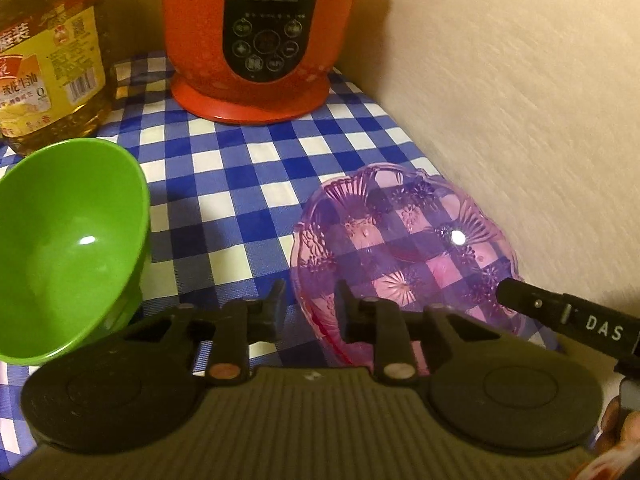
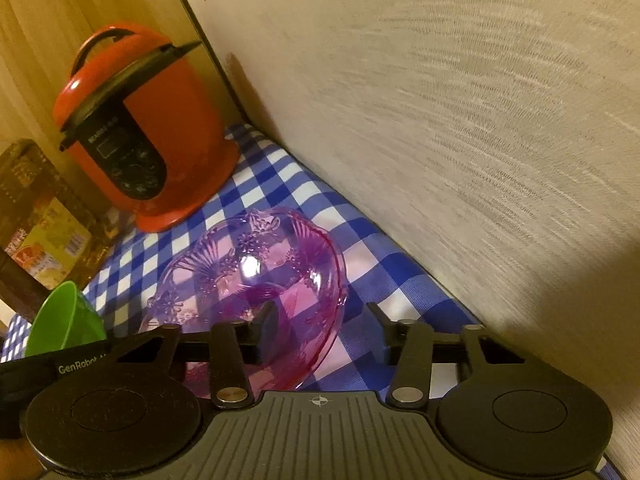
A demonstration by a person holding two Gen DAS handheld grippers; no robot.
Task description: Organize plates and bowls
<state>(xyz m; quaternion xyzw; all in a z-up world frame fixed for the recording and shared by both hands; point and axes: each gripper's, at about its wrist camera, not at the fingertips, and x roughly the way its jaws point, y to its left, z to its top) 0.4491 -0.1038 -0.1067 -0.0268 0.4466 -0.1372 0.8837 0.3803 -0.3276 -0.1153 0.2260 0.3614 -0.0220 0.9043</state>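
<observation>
A clear purple patterned glass bowl (image 1: 404, 248) sits on the blue-and-white checked cloth near the wall; it also shows in the right wrist view (image 2: 256, 280). A green plastic bowl (image 1: 68, 248) stands tilted at the left, and its rim shows in the right wrist view (image 2: 60, 324). My left gripper (image 1: 310, 304) is open, its fingers astride the purple bowl's near-left rim, one inside, one outside. My right gripper (image 2: 320, 320) is open, its left finger inside the purple bowl and its right finger outside over the cloth. The right gripper's finger (image 1: 560, 316) shows at the bowl's right edge.
A red electric pressure cooker (image 1: 260, 40) stands at the back on the cloth, seen also in the right wrist view (image 2: 148, 132). A large cooking oil bottle (image 1: 48, 72) stands at the back left. A textured wall (image 1: 520, 120) borders the table's right side.
</observation>
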